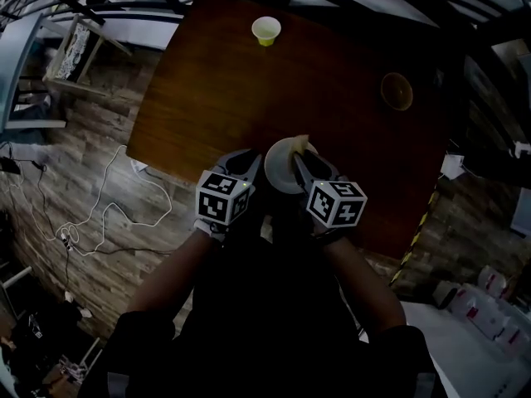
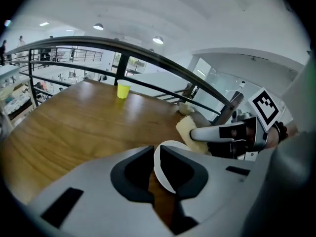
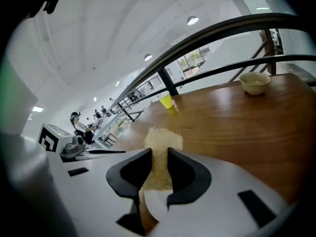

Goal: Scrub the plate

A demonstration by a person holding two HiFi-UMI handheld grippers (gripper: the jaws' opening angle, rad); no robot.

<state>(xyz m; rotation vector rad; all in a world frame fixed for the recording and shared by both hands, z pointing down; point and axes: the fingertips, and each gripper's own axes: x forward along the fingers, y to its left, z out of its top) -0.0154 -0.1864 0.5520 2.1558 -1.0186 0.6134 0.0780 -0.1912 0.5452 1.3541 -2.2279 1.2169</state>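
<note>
A small white plate (image 1: pixel 280 168) is held up on edge over the near side of the brown table (image 1: pixel 249 89). My left gripper (image 1: pixel 251 167) is shut on the plate's rim (image 2: pixel 166 174), seen edge-on between its jaws (image 2: pixel 154 168). My right gripper (image 1: pixel 300 161) is shut on a pale yellow sponge (image 3: pixel 160 152), which sticks out past its jaws (image 3: pixel 159 164). The sponge (image 2: pixel 189 132) lies against the plate's far side in the left gripper view. A sliver of the plate (image 3: pixel 154 206) shows below the sponge in the right gripper view.
A yellow paper cup (image 1: pixel 265 31) stands near the table's far edge. A tan bowl (image 1: pixel 397 90) sits at the far right of the table. A dark railing (image 2: pixel 148 58) runs behind the table. White cables (image 1: pixel 91 222) trail over the wooden floor to the left.
</note>
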